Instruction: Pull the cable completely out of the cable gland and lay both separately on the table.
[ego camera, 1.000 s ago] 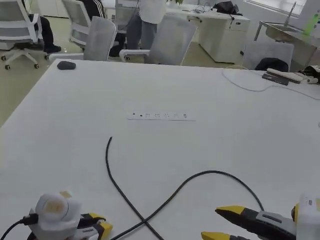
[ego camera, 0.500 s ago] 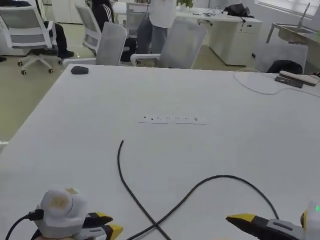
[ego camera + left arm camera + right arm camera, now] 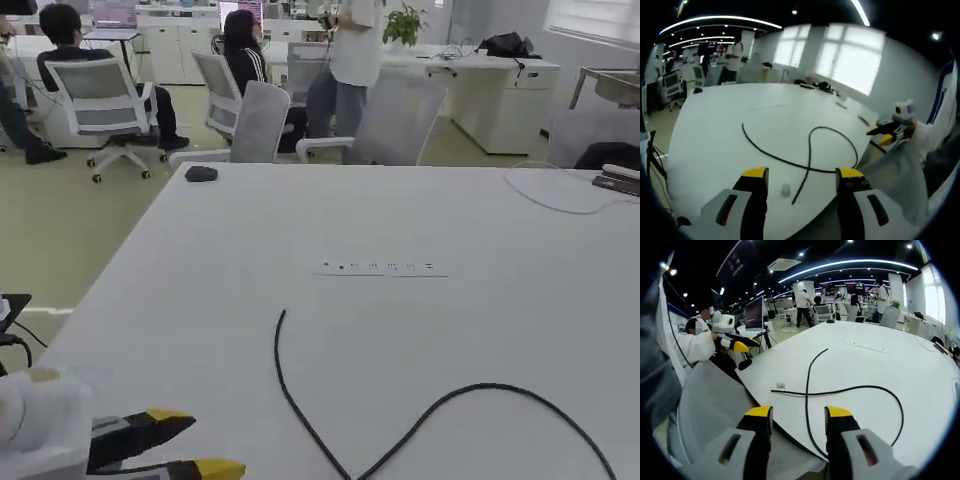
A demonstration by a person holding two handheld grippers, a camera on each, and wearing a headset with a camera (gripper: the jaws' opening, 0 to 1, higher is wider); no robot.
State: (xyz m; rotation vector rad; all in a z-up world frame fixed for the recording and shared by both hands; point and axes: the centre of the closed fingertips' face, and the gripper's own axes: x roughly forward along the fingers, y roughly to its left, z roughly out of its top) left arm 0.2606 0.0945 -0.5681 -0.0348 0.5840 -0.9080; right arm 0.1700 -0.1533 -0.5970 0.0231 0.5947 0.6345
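A long black cable lies loose on the white table, crossing over itself near the front edge. In the gripper views the cable has a small grey gland lying apart from it, by one cable end. My left gripper is open and holds nothing, off the table's front left. My right gripper is open too, back from the table edge. Each gripper sees the other: the right gripper and the left gripper.
A row of flush sockets sits mid-table, a dark mouse at the far left corner, a thin white cable at the far right. Grey chairs and people stand beyond the table. A grey chair back is close under my right gripper.
The head camera has tilted up and turned left, so the whole picture slid down and right. The cable keeps the same shape. The left gripper's jaws now point further to the right.
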